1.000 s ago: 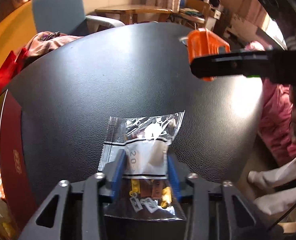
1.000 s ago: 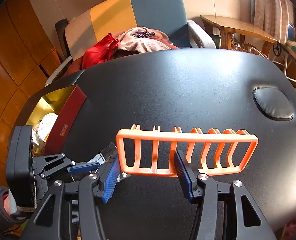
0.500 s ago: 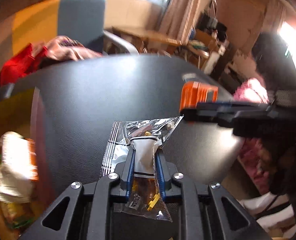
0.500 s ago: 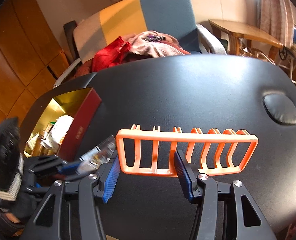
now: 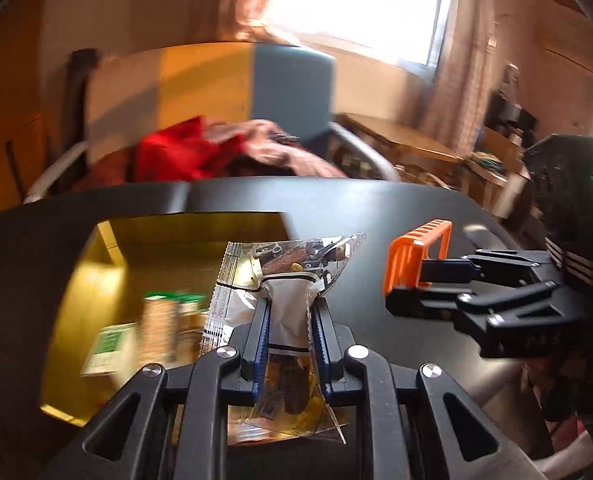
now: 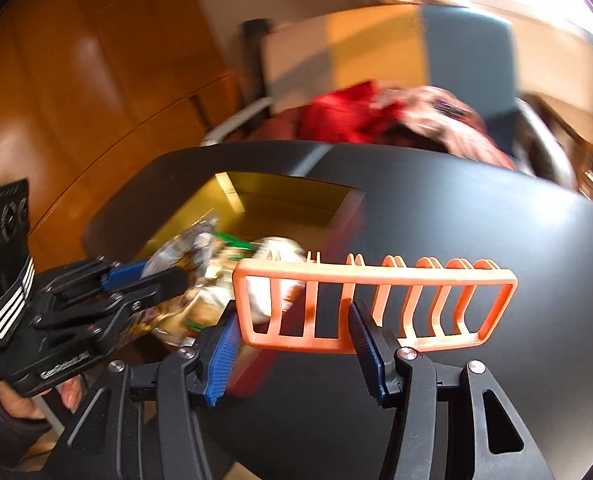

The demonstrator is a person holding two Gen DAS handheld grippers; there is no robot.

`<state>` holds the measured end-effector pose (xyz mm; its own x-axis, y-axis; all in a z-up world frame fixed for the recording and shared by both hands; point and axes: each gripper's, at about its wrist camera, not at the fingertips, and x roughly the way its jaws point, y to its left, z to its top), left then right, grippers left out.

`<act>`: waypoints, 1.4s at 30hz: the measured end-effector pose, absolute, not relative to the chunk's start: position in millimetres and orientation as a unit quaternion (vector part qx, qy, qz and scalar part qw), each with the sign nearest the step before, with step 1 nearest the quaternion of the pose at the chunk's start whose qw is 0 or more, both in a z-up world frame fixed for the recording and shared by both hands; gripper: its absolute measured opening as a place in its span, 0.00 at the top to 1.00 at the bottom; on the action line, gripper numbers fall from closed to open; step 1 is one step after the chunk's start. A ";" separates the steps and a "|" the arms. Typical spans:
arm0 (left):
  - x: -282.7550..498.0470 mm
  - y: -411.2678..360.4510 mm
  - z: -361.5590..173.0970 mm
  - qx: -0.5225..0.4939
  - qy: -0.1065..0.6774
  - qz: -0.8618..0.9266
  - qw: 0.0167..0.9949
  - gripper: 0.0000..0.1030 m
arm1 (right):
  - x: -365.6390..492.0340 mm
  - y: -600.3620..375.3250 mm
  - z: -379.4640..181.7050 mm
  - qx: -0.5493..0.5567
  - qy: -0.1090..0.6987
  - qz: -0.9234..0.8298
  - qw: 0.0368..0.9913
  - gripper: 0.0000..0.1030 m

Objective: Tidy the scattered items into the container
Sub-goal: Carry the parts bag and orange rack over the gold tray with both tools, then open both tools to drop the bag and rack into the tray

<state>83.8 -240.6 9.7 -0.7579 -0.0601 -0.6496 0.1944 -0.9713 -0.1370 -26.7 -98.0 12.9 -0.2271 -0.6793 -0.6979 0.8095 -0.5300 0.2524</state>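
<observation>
Over the box [image 5: 200,236] in left wrist view, L tongs [image 5: 289,324] now clenched on clear parts bag [image 5: 292,264], lifted off bench [image 5: 396,204] a sec ago, so drop looks next. Box holds snack packs [image 5: 156,320].

Right wrist view: R tongs [image 6: 292,350] grasping orange rack [image 6: 372,304], now near box w/ gold lining [image 6: 280,196], prob. second in.

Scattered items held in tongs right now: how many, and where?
2. The clear packet is pinched in the left tongs over the open gold-lined box; the orange rack is in the right tongs over the black table, beside the box.
</observation>
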 end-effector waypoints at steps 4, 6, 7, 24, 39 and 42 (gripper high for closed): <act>101.2 -275.3 5.5 0.336 0.118 -0.928 0.112 0.81 | -10.6 -144.2 13.8 0.389 0.103 -0.755 0.518 0.47; 108.2 -287.8 2.0 0.335 0.125 -0.925 0.132 0.81 | -5.4 -162.4 11.9 0.390 0.113 -0.744 0.531 0.47; 111.1 -292.1 0.3 0.335 0.126 -0.923 0.139 0.81 | -3.4 -169.8 10.1 0.392 0.118 -0.739 0.535 0.47; 113.5 -317.5 -33.7 0.355 0.153 -0.902 0.191 0.72 | -5.4 -217.1 -18.0 0.440 0.140 -0.708 0.535 0.44; 141.7 -298.7 -9.8 0.322 0.160 -0.903 0.237 0.40 | 17.6 -173.7 2.1 0.400 0.082 -0.794 0.449 0.27; 147.9 -284.9 -9.4 0.329 0.150 -0.897 0.254 0.37 | 27.0 -157.6 -4.3 0.399 0.081 -0.825 0.392 0.17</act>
<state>147.9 -284.9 -9.4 -0.6540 -0.3567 -0.6671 0.5542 -0.8262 -0.1016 27.0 -157.6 -4.3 -0.3745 -0.5817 -0.7221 0.7110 -0.6800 0.1790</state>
